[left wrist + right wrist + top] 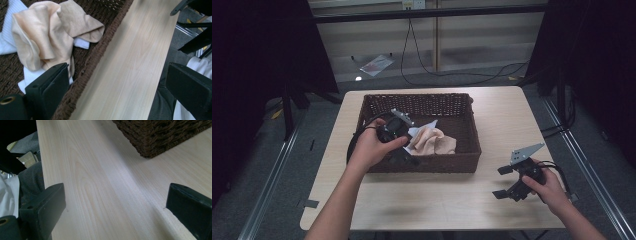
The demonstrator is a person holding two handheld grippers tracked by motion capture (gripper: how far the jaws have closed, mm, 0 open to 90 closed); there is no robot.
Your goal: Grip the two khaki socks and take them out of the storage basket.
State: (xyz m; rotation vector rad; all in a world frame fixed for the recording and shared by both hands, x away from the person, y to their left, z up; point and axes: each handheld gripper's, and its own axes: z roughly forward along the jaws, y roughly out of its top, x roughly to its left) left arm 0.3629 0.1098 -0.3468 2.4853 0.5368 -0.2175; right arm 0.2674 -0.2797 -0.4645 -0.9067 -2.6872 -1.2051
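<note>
The pale wooden table (437, 200) is standing on a grey floor. Behind the table, a black cable (452, 75) is lying in loops. A shiny plastic bag (376, 64) is lying behind the table's far left corner. A black curtain (257, 55) is hanging left of the table. A small piece of dark tape (310, 203) is sticking to the floor by the table's near left corner.

We see the left gripper (117, 85) with jaws wide apart, gripping nothing. A crumpled peach cloth (47, 35) lies over a white cloth (32, 75) inside the dark wicker basket (100, 52). The basket's rim runs diagonally beside the pale wooden table (132, 65).
</note>
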